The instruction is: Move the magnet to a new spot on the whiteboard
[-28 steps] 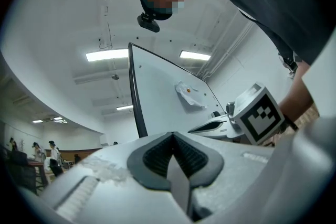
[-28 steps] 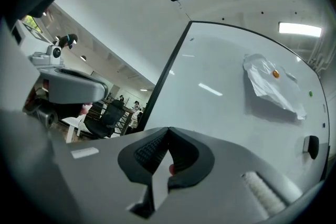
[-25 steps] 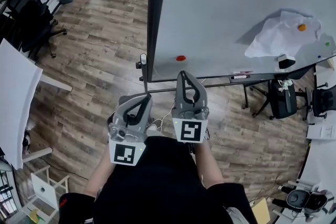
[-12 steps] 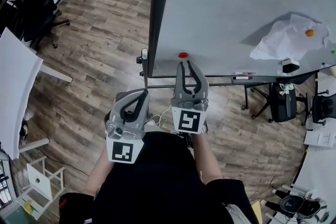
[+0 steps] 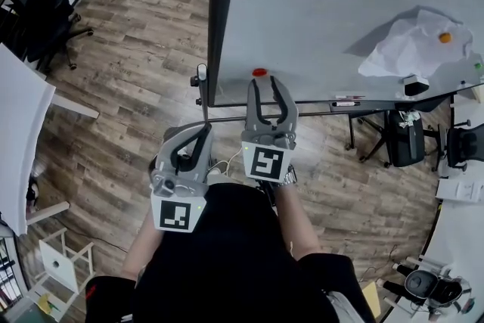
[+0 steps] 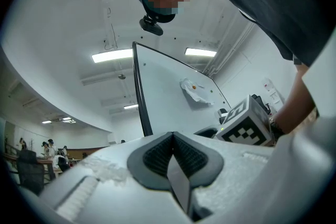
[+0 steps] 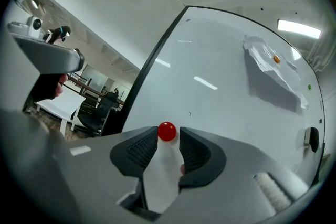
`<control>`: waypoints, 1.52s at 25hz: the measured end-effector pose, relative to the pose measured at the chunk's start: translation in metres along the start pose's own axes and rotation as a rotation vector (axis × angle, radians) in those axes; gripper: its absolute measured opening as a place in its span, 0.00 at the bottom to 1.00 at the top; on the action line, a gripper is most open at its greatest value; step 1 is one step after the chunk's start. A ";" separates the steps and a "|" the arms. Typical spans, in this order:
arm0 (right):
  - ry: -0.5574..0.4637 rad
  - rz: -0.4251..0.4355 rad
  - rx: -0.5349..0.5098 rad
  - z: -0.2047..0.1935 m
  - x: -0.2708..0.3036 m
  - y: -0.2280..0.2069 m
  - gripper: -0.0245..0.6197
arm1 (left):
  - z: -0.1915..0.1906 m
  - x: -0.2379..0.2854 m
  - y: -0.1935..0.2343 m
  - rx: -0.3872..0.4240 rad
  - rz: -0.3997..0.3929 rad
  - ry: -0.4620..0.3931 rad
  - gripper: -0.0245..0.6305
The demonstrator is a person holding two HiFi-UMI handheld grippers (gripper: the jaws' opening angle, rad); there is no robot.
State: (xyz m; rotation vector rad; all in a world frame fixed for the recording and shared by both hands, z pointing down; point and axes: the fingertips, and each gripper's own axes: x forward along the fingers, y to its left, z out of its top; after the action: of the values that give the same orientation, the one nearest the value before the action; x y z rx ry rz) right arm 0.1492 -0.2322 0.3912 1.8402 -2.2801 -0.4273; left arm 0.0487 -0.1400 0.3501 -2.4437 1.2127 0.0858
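A small red magnet point(image 5: 259, 72) sticks low on the whiteboard point(image 5: 325, 4), near its dark left edge. My right gripper point(image 5: 265, 80) points at it and its jaws have just been opening. In the right gripper view the red magnet point(image 7: 167, 131) sits right at the tips of the right gripper point(image 7: 168, 137), in the gap, and the pads do not press on it. My left gripper point(image 5: 198, 134) hangs lower and to the left, away from the board. Its pads meet in the left gripper view, so the left gripper point(image 6: 172, 136) is shut on nothing.
A crumpled white sheet point(image 5: 408, 49) hangs at the board's right under an orange magnet point(image 5: 445, 37). An eraser point(image 5: 413, 85) and a marker point(image 5: 346, 103) lie on the tray. Office chairs point(image 5: 38, 11) stand at the far left and a white table point(image 5: 19, 140) is at the left edge.
My right gripper has moved up to the red magnet and its jaws have gone from shut to open. The left gripper has stayed where it was.
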 end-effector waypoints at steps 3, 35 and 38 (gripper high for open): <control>0.005 0.001 0.000 0.000 0.002 0.001 0.26 | 0.001 0.001 0.002 0.002 -0.005 -0.011 0.04; 0.023 -0.092 0.058 0.000 0.015 -0.001 0.23 | -0.003 -0.014 0.034 0.006 0.023 -0.008 0.04; 0.023 -0.089 0.056 0.000 0.015 0.000 0.23 | -0.003 -0.015 0.036 0.002 0.024 -0.007 0.04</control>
State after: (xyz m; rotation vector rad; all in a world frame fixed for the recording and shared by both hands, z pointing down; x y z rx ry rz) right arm 0.1461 -0.2472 0.3900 1.9690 -2.2229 -0.3568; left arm 0.0111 -0.1496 0.3442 -2.4253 1.2385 0.0995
